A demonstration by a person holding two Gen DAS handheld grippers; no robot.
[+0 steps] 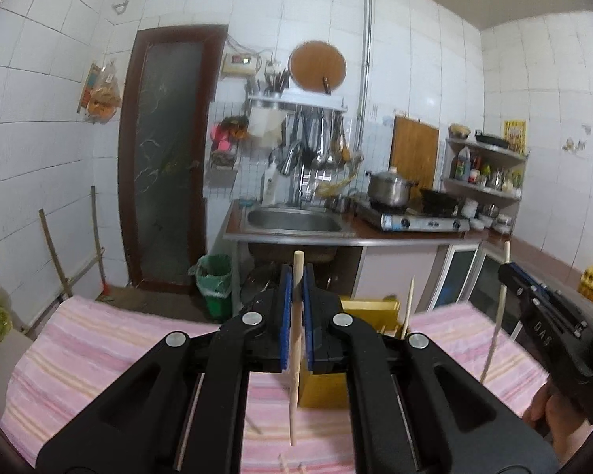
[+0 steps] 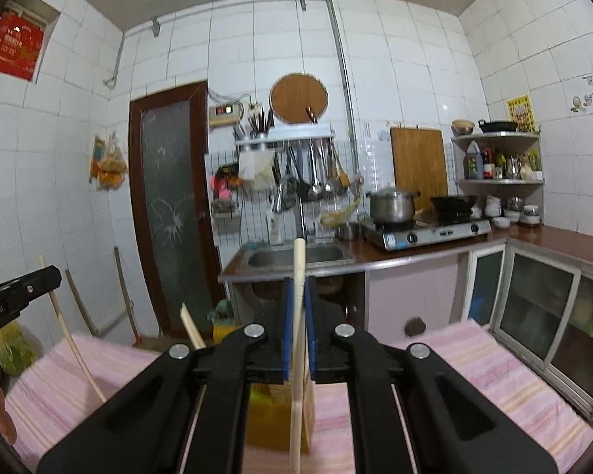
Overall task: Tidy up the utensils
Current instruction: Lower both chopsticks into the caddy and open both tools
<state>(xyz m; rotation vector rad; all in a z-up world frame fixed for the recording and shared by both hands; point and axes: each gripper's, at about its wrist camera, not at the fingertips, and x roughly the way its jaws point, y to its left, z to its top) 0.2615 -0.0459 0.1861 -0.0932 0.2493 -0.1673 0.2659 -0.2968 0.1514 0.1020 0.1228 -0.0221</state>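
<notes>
My left gripper [image 1: 297,276] is shut on a wooden chopstick [image 1: 296,403] held nearly upright above the pink striped cloth [image 1: 99,355]. My right gripper [image 2: 299,288] is shut on another wooden chopstick [image 2: 296,414], also upright. A yellow utensil holder [image 1: 324,387] stands on the cloth just beyond both grippers, with one chopstick [image 1: 409,304] sticking out of it. The right gripper also shows at the right of the left wrist view [image 1: 506,272], the left gripper at the left of the right wrist view [image 2: 55,276]. More chopsticks [image 1: 284,464] lie on the cloth under the left gripper.
The cloth covers a low table. Beyond it are a counter with a steel sink [image 1: 296,219], a gas stove [image 1: 415,219] with a pot [image 1: 387,187], a corner shelf [image 1: 486,181], a green bin [image 1: 215,280] and a dark door [image 1: 166,158].
</notes>
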